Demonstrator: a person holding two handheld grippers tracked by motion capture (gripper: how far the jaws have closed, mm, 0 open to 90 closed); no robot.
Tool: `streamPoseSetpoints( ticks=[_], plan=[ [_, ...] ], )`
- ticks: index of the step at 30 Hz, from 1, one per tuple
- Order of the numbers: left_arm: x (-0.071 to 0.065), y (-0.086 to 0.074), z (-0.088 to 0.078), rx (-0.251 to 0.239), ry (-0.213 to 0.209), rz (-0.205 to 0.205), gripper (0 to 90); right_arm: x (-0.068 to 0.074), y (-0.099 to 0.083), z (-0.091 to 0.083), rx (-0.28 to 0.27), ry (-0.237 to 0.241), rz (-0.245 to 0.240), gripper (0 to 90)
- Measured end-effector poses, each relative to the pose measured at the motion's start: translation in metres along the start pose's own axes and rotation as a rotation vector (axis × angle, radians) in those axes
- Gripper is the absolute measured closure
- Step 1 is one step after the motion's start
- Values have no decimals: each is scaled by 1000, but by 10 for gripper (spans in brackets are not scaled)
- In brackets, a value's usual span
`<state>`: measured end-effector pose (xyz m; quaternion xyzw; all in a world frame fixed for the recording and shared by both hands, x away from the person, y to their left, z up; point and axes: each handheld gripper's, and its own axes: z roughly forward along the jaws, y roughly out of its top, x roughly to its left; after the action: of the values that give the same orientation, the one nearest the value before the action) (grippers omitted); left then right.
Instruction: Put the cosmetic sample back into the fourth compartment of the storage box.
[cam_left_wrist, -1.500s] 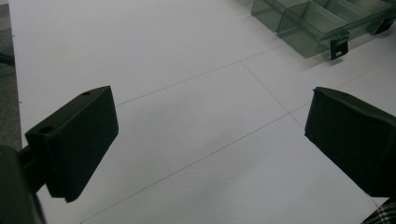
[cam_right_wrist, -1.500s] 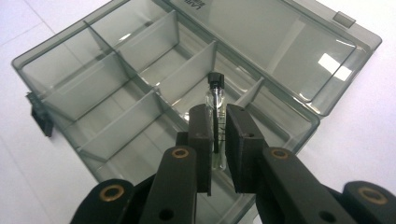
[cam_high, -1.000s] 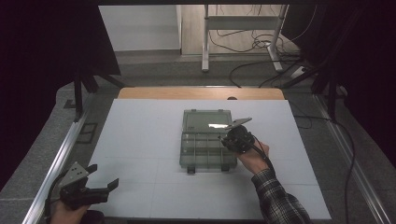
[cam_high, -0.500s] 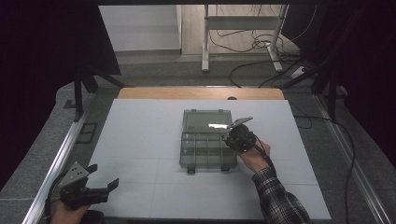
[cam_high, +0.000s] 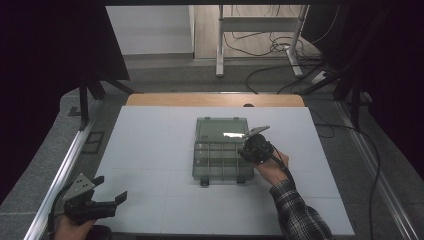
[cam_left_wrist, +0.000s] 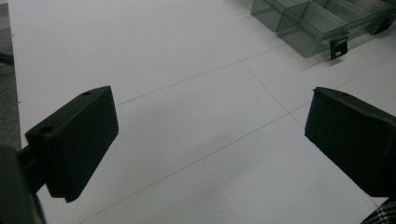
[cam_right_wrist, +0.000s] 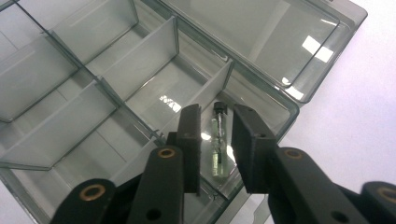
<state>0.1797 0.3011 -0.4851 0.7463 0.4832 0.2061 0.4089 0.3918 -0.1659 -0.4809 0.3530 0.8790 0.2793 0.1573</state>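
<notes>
Right gripper view: right claw (cam_right_wrist: 215, 135) narrowly parted astride vial (cam_right_wrist: 218, 144) in organizer box (cam_right_wrist: 107, 70); left claw (cam_left_wrist: 210, 140) wide.

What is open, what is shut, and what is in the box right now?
Clear plastic box: lid open, laid flat behind it.
Small glass vial: lying in a narrow compartment at the box's edge, between the right gripper's jaws, not clamped.
Other compartments: look empty.
Right gripper: open, jaws on either side of the vial.
Left gripper: open wide, holding nothing, over the white table.

White surface (cam_high: 150, 150) with wooden far edge; beyond, grey floor (cam_high: 165, 75), tangled cables (cam_high: 270, 47), metal table legs (cam_high: 219, 45), darkness either side.
</notes>
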Motion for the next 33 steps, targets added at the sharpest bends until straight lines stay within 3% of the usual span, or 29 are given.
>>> streamPoseSetpoints(
  ticks=[21,33],
  plan=[
    [0,0,0,-1,-3,-1,30,7,-2,-15,-40,50,16,435],
    [0,0,0,-2,-5,-2,30,11,-3,-21,-71,72,-4,277]
  ],
)
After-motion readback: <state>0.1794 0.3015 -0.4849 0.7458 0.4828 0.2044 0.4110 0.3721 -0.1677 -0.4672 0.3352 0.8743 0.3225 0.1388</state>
